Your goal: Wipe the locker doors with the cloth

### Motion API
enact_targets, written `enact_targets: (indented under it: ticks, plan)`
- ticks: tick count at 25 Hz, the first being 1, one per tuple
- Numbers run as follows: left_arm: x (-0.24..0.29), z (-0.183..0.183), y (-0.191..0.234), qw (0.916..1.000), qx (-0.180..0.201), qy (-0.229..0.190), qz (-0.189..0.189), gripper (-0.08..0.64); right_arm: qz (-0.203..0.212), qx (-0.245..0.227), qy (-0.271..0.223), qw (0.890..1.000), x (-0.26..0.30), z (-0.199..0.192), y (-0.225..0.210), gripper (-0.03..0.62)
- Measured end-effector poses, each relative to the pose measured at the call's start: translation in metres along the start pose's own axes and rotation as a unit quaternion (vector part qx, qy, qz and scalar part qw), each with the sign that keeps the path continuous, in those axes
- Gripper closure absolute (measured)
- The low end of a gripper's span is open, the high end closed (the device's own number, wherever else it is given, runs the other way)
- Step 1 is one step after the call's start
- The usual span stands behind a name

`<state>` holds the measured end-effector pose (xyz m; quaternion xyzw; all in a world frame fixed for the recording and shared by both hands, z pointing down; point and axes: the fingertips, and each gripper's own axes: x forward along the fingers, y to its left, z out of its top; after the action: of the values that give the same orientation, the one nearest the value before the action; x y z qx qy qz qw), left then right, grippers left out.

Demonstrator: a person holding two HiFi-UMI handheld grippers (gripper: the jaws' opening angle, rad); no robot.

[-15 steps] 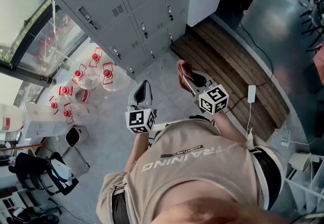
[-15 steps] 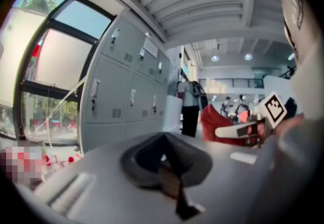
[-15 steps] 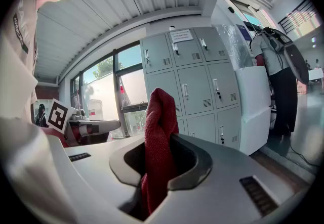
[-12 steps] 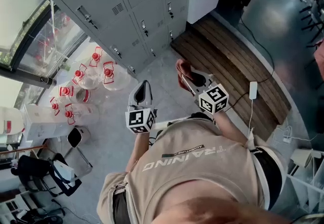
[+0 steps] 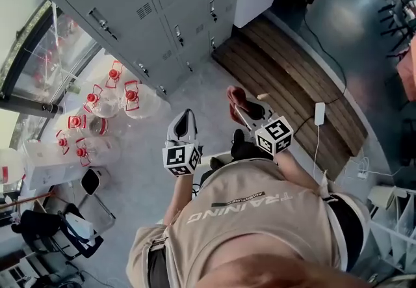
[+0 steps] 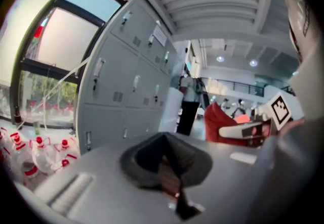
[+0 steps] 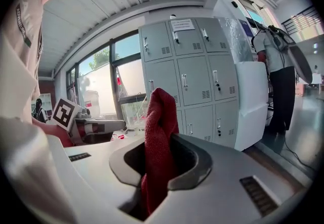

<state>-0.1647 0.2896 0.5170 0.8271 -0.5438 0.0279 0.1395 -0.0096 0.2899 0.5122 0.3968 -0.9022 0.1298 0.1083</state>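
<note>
Our right tool (image 5: pixel 246 108) pinches the red cloth (image 7: pixel 159 134). In the right gripper view the cloth stands upright out of the jaws, its long axis vertical and its bunched end pointing up. It is held above the floor, facing the locker doors (image 7: pixel 195 74) but well apart from them. We judge wiping not yet begun; next the cloth must reach a door and press flat. Our left tool (image 5: pixel 184 119) is pressed together, empty.
</note>
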Motion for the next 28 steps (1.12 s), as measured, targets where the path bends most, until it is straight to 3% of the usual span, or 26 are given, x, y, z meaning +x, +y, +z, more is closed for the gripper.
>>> enact_targets:
  ticks: [7,13,22,28]
  plan:
    - [0.071,0.029,-0.013,0.9995,0.033,0.003,-0.001,0.554,0.022,-0.007,-0.018,1.0,0.022,0.021,-0.06,0.537]
    - [0.122,0.062,0.004,0.9973,0.059,0.005,0.043,0.554,0.03,0.008,-0.012,0.999,0.037,0.016,-0.12,0.537]
    - [0.193,0.053,-0.017,0.9982,-0.017,0.024,0.053,0.554,0.075,0.015,0.003,0.997,0.08,0.02,-0.19,0.537]
    - [0.205,0.06,-0.001,0.9967,-0.001,0.031,0.075,0.554,0.098,0.014,0.015,0.995,0.108,0.029,-0.2,0.537]
